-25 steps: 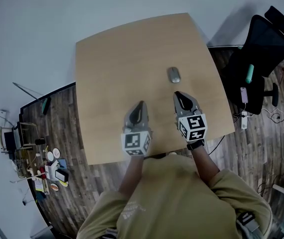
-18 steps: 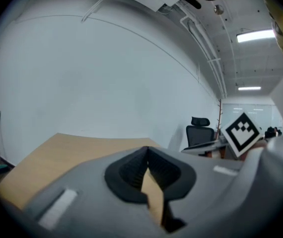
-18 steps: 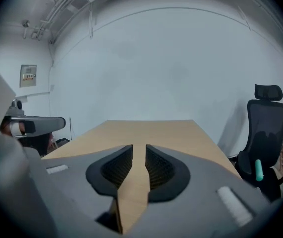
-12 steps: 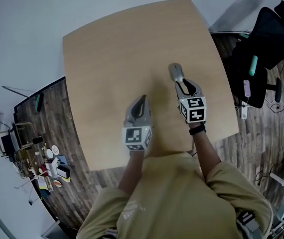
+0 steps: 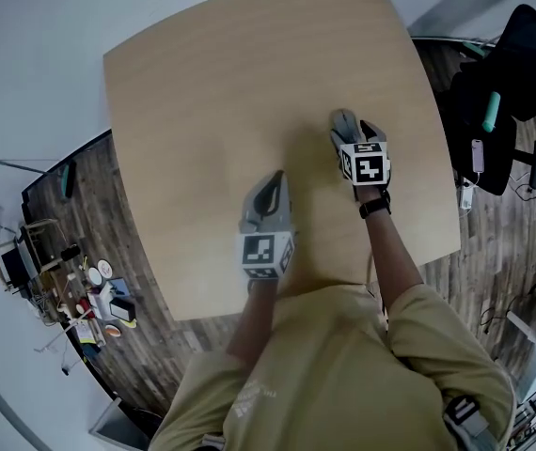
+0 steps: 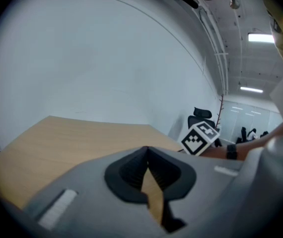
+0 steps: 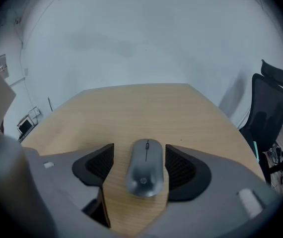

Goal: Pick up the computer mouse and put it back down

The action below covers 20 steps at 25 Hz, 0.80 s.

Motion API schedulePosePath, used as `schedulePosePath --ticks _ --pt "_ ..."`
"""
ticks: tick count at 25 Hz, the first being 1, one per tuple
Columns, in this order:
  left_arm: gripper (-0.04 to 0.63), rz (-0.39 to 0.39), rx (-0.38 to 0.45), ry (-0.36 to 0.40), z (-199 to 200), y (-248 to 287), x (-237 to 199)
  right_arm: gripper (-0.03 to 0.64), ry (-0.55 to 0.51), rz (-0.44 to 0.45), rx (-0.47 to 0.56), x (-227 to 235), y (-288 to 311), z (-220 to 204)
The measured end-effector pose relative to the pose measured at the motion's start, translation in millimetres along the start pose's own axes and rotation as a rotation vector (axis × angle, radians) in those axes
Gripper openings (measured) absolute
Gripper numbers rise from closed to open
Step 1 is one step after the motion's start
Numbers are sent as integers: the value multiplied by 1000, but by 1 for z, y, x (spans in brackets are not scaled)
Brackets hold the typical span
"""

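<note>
Light wooden table point(image 5: 202, 111), black office chair point(image 5: 522, 64) beside it, dark plank floor point(image 5: 89, 224), floor clutter point(image 5: 99, 303) left

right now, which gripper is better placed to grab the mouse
Right. The right gripper has just been opening its fingers, and the mouse lies between them, not yet gripped. The left gripper is shut, empty, and well off to the mouse's side.
</note>
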<state>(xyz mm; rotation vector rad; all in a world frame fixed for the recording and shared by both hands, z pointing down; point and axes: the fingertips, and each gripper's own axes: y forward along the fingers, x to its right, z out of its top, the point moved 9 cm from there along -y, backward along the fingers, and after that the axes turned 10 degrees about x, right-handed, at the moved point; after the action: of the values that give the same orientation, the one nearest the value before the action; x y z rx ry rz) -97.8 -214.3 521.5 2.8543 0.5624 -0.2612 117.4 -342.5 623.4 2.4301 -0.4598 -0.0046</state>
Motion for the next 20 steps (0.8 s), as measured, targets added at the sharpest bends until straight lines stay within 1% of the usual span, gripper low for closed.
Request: schedulePosePath --ticks 8,12,14,15,18,20 --pt "2 20 -18 -20 -13 10 -13 336 41 -15 -79 16 38 -16" --pt "2 33 -23 -22 -14 8 -14 333 31 -18 -113 16 46 -23" --pt "2 36 -17 -20 -14 6 -12 323 15 -23 -115 15 47 -25" --pt "2 39 -14 -20 -13 5 -11 302 12 -22 -115 15 46 -25" --pt "2 51 -4 -23 -9 -1 -5 299 21 -4 -121 16 43 -26" --pt "2 60 4 -24 -4 -7 -2 298 31 8 -103 13 33 -24"
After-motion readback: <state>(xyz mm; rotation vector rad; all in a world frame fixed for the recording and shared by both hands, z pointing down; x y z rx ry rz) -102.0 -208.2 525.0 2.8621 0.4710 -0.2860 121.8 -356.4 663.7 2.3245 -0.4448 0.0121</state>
